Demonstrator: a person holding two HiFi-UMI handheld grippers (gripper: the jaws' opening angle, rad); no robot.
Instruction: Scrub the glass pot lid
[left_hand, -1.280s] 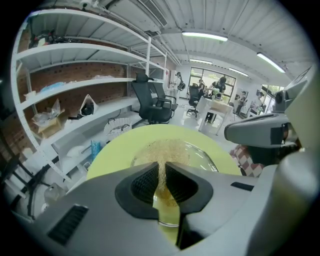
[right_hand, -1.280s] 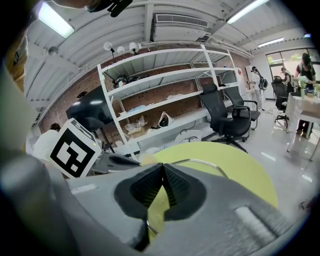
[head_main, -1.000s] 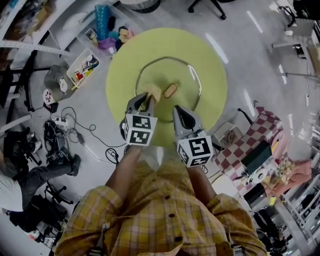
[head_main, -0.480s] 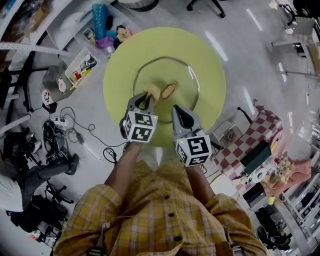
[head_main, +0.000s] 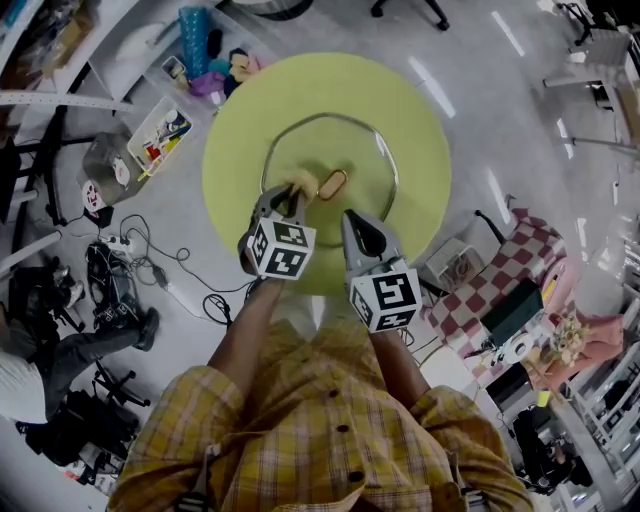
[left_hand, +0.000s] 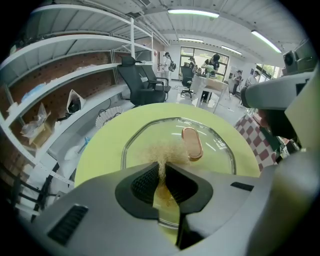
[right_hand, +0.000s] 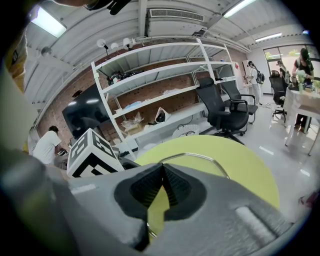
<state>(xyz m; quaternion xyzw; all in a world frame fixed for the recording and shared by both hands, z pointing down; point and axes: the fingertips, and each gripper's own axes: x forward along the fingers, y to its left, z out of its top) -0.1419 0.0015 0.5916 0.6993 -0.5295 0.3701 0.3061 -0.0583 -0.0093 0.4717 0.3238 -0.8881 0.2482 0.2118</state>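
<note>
Jaws on my left gripper (head_main: 290, 197) are pinched tight on a fuzzy tan scrub pad (left_hand: 163, 150). The pad's fluffy end pokes out past the tips and seems to rest on the big clear glass pot lid (head_main: 365, 150). That lid lies flat in the middle of the round yellow-green worktop (head_main: 425, 105), right in front of me and a bit below. Its long shiny copper handle (left_hand: 192, 143) is just beside the pad, on the right, and points away from me. My left gripper is the one nearer to it. Jaws on my right gripper (head_main: 352, 218) are closed together with nothing in them, above the near rim of the lid. I think the next rub should go across the glass and around that handle. The near edge of the lid is hidden under both grippers, and I cannot tell how hard the pad presses
</note>
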